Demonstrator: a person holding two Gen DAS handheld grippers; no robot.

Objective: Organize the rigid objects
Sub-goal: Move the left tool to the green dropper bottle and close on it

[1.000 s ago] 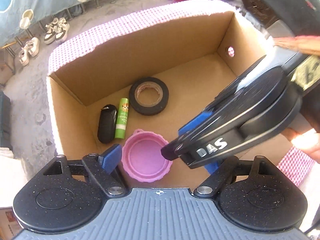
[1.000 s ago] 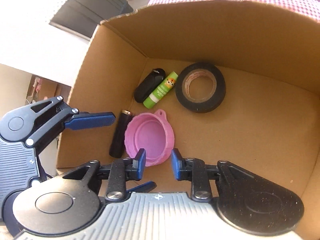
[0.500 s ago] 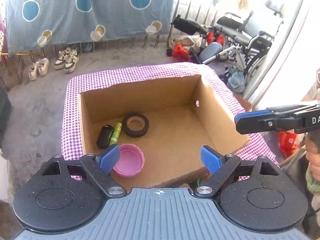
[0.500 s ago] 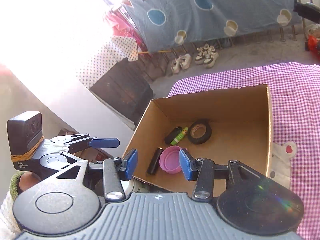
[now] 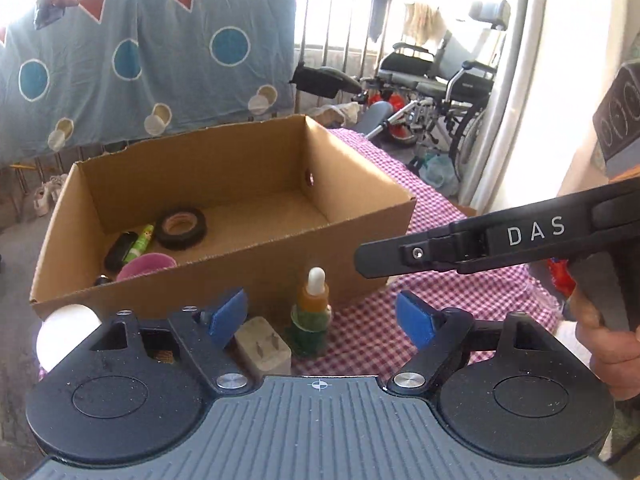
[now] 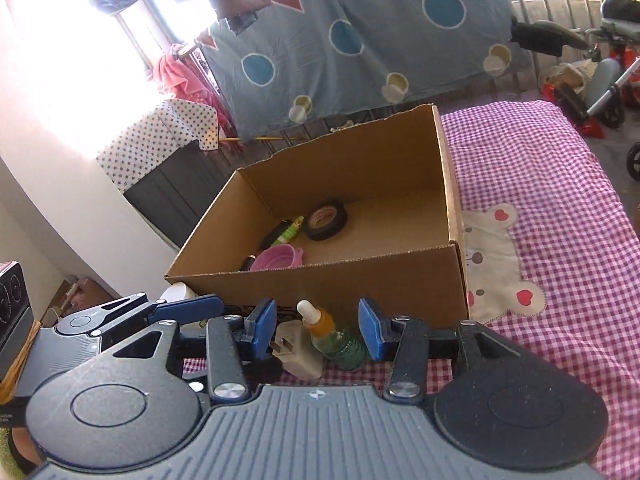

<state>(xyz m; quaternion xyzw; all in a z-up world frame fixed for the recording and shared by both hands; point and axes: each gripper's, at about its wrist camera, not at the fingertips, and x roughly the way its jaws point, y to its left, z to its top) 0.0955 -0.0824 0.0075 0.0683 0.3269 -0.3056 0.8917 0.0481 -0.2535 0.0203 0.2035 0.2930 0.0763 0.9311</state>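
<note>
left claw (image 5: 320, 314): black arms, blue pads, silver screws | right claw (image 6: 316, 326): same, white "DAS" lettering

Dropper bottle (image 5: 312, 312), plug (image 5: 264, 346) before cardboard box (image 5: 256, 280).
</note>
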